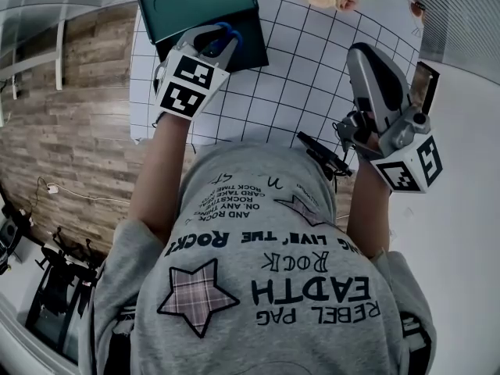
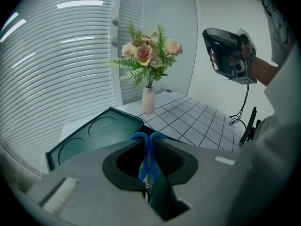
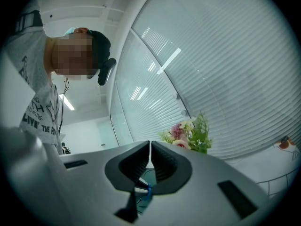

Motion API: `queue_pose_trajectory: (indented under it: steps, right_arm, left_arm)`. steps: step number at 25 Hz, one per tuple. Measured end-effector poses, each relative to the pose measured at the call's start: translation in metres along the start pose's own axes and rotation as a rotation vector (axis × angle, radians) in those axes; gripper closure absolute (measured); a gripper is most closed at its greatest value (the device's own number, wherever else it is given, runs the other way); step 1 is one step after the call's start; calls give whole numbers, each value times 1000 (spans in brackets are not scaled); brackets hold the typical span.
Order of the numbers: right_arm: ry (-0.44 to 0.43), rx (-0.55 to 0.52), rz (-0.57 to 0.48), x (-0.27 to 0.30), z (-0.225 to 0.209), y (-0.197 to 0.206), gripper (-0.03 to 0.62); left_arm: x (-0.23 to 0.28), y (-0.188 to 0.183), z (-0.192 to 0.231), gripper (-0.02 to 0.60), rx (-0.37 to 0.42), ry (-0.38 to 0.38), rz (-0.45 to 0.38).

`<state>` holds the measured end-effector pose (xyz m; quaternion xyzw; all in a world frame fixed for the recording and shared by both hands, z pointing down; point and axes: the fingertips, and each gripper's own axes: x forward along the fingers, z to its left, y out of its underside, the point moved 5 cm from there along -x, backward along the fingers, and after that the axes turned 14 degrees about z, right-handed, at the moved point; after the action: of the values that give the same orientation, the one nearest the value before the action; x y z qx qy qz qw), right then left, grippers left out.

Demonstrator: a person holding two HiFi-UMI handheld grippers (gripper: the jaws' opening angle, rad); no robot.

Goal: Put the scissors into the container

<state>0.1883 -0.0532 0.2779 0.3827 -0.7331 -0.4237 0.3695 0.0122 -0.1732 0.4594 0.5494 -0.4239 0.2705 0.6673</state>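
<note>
My left gripper (image 1: 221, 39) is shut on a pair of blue-handled scissors (image 1: 227, 31) and holds them over the dark green container (image 1: 251, 47) at the table's far left. In the left gripper view the blue handle loops (image 2: 147, 142) stick out between the closed jaws of that gripper (image 2: 148, 140), with the container's open lid (image 2: 91, 135) just behind. My right gripper (image 1: 364, 55) is raised above the table's right side, well away from the container, shut with nothing in it. In its own view the right gripper (image 3: 150, 149) points up at the blinds.
The table (image 1: 312, 69) has a white cloth with a black grid. A vase of flowers (image 2: 148, 100) stands at the far edge beside the container. A black clamp with a cable (image 1: 324, 156) sits at the near edge. A wood-look floor (image 1: 70, 131) lies to the left.
</note>
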Motion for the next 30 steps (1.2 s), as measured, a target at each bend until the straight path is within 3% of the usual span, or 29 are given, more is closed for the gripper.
queue_pose_trajectory:
  steps: [30]
  right_arm:
    - [7,-11,25,-8,7,3,577]
  left_arm:
    - [75,19,-1,502,12,72,239]
